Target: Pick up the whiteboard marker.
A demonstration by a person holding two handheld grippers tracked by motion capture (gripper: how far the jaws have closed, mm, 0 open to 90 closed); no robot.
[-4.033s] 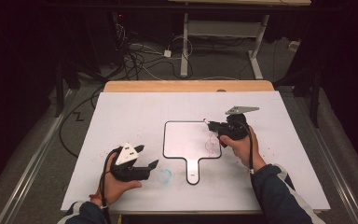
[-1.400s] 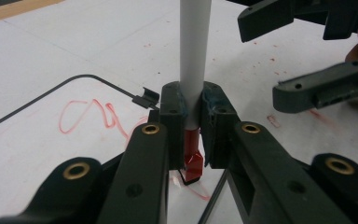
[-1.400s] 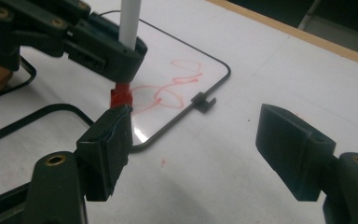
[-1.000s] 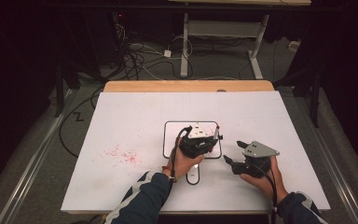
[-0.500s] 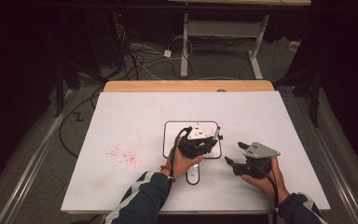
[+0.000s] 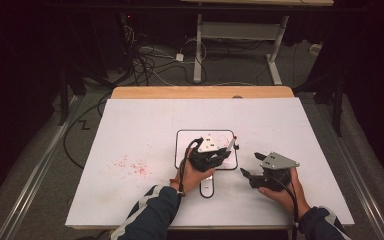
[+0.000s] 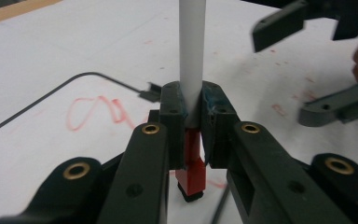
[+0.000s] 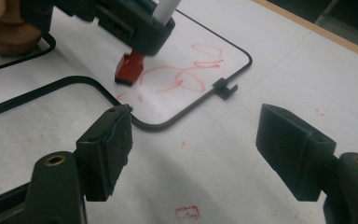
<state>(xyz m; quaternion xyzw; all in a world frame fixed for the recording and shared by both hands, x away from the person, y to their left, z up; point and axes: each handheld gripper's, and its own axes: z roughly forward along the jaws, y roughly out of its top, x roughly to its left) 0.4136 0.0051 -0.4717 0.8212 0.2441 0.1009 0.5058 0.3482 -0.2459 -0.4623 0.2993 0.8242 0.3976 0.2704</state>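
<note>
Since my left gripper (image 7: 193, 121) has its fingers pinching the light, stiff, slippery-looking whiteboard marker (image 7: 191, 51) low near its red eraser end over the small whiteboard (image 6: 185, 145) at frame centre, I'd judge that grip steady, while my right gripper (image 8: 196, 154) waits with fingers spread.

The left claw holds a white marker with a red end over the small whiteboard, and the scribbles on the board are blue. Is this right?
Not quite: the scribbles on the whiteboard are red, as the right gripper view shows. The left claw does hold the white marker with the red end over it.
</note>
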